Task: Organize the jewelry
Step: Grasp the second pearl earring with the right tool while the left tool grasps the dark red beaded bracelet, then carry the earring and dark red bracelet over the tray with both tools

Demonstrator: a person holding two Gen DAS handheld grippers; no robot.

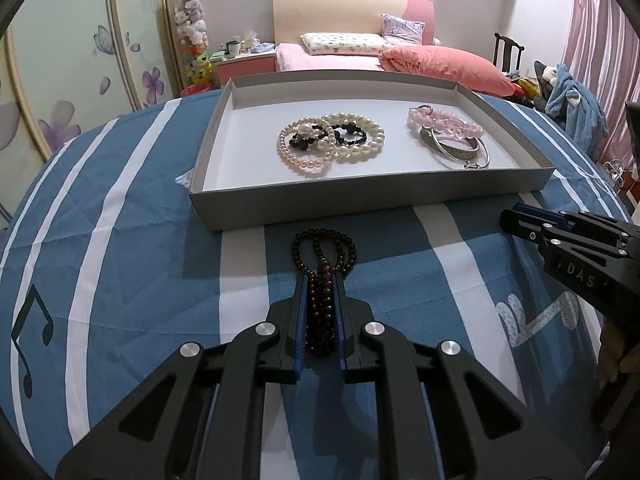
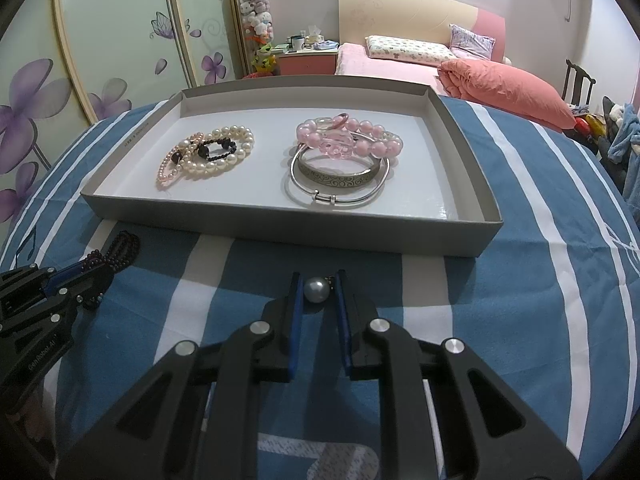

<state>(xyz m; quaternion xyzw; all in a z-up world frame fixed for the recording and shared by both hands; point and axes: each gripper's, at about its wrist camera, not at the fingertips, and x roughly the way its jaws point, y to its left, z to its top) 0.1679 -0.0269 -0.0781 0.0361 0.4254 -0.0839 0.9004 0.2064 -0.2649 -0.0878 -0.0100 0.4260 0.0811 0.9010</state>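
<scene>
A string of dark red beads point(image 1: 320, 248) lies on the striped cloth in front of the grey tray point(image 1: 360, 208). My left gripper point(image 1: 320, 276) is shut on it, and loops stick out past the fingertips. In the right wrist view my right gripper point(image 2: 318, 276) is shut on a grey pearl point(image 2: 317, 290) just above the cloth, near the tray point(image 2: 280, 232). Inside the tray lie pearl bracelets point(image 2: 208, 156) on the left, with pink beads point(image 2: 348, 138) and silver bangles point(image 2: 340, 184) on the right. Each gripper shows in the other's view: right gripper point(image 1: 516, 220), left gripper point(image 2: 80, 268).
The table carries a blue and white striped cloth point(image 1: 120, 240). Behind it stand a bed with pink bedding point(image 1: 440, 64), a wardrobe with flower doors point(image 1: 60, 80) on the left, and a chair with clothes point(image 1: 568, 96) on the right.
</scene>
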